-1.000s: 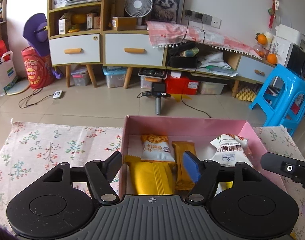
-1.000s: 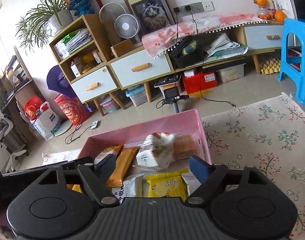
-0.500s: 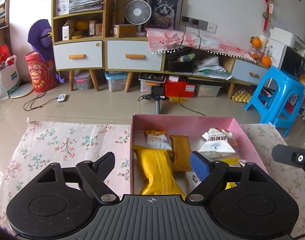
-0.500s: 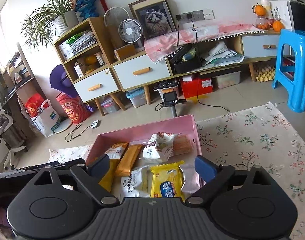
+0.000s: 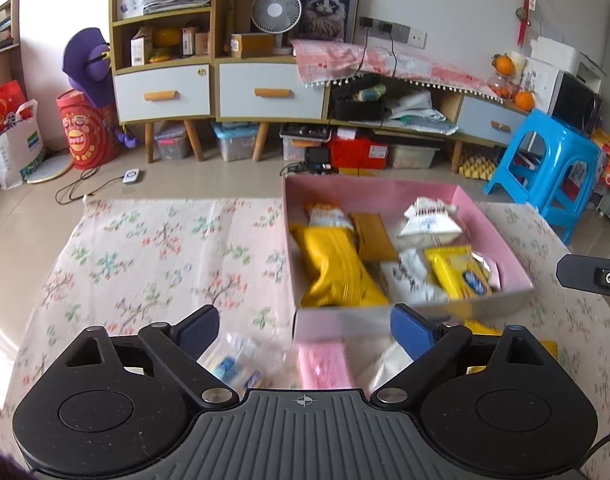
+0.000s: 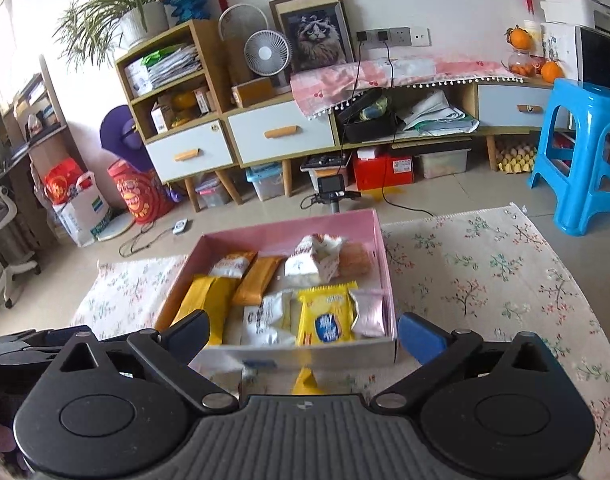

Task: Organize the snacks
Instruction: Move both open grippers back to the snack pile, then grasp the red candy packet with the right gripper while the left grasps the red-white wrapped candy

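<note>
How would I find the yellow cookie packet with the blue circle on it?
Look in the pink box on the flowery cloth. Along its near wall, the yellow packet lies between a white packet and a small pink one. Only it has a blue circle.

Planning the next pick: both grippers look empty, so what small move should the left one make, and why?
Probably lower the open left gripper onto the pink packet lying outside the pink box, since it sits roughly between the spread jaws.

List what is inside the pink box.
The pink cardboard box holds a long yellow packet, an orange bar, white packets, a yellow biscuit packet and a pink sachet. Anything beneath them is hidden.
</note>
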A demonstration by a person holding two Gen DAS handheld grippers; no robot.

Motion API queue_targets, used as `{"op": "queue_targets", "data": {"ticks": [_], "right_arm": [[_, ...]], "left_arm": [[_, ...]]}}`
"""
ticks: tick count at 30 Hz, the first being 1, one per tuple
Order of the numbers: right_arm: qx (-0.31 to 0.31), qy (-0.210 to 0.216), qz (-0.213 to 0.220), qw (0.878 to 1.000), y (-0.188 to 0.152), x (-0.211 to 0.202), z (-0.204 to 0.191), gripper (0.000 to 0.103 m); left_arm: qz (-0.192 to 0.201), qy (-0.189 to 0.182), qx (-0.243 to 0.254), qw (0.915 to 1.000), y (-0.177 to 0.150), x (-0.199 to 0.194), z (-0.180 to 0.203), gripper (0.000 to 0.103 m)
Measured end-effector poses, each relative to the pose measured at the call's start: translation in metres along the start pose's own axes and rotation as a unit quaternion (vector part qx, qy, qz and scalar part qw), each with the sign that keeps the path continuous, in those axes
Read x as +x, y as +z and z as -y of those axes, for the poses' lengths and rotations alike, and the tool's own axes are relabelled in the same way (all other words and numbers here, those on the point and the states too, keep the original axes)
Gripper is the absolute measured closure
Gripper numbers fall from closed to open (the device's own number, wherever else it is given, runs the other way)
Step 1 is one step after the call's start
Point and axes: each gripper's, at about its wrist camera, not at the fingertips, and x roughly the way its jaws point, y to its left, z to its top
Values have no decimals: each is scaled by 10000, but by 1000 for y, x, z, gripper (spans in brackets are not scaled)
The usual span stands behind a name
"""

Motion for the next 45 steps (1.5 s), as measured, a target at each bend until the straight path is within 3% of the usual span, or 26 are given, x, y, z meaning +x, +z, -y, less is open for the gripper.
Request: {"op": "queue_targets", "data": {"ticks": [12,17,28,39,42,45], "right_arm": [[-237,72,-46,9997,-28,-18,-17,9],[-450,19,140,9989,-48,-24,-21,9],[-1268,-248,164,9915,-92,-26,-18,9],[-1309,-154,-347,9907,-115,-9,-19,10],[-1162,-120,-462,9921,-117,-2,-14,21],[-1005,-61,-597,9931,-118,2,-7,45]], "left_arm": [[-213,1,-122,9997,-45,-17,-20,4],[-173,-1,-189,9997,-61,-21,-29,4],[-30,122,284,9995,-101,-24,-34,4],[-182,-248,782,9965,-114,-16,2,4],[-210,-366,841,9956,-115,-15,11,4],[-196,-448,872,9950,-113,-14,21,4]]}}
